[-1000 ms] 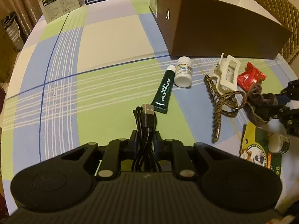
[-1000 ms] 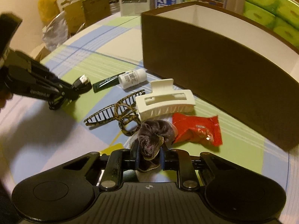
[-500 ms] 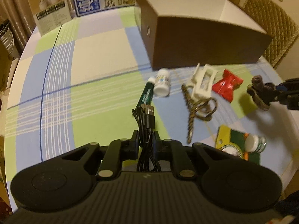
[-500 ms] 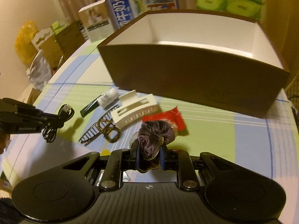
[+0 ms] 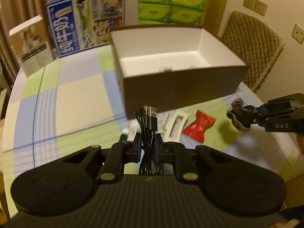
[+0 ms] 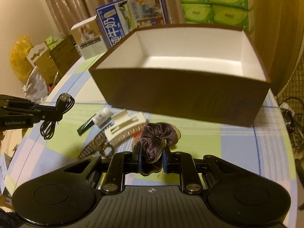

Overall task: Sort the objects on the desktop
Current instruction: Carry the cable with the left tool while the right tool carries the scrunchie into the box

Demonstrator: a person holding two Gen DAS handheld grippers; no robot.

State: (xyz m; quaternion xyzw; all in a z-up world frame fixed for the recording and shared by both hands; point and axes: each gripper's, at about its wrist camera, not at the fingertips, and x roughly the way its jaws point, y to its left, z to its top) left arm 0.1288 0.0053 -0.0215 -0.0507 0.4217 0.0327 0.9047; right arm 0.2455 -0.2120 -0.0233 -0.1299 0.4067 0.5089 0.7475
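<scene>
Item: left claw (image 5: 148, 144), clamped on a coiled black cable (image 5: 149, 133), lower centre of the left view, above the counter (image 5: 79, 95). Item: right claw (image 6: 152, 158), clamped on a velvet scrunchie (image 6: 157, 134), lower centre of the right view. Item: box (image 6: 182, 87), open, upper centre, short of both loads. Risks: the cable's loose loops may snag the box wall; the soft scrunchie may cling to a pad on release; the two claws may collide over the box.
</scene>
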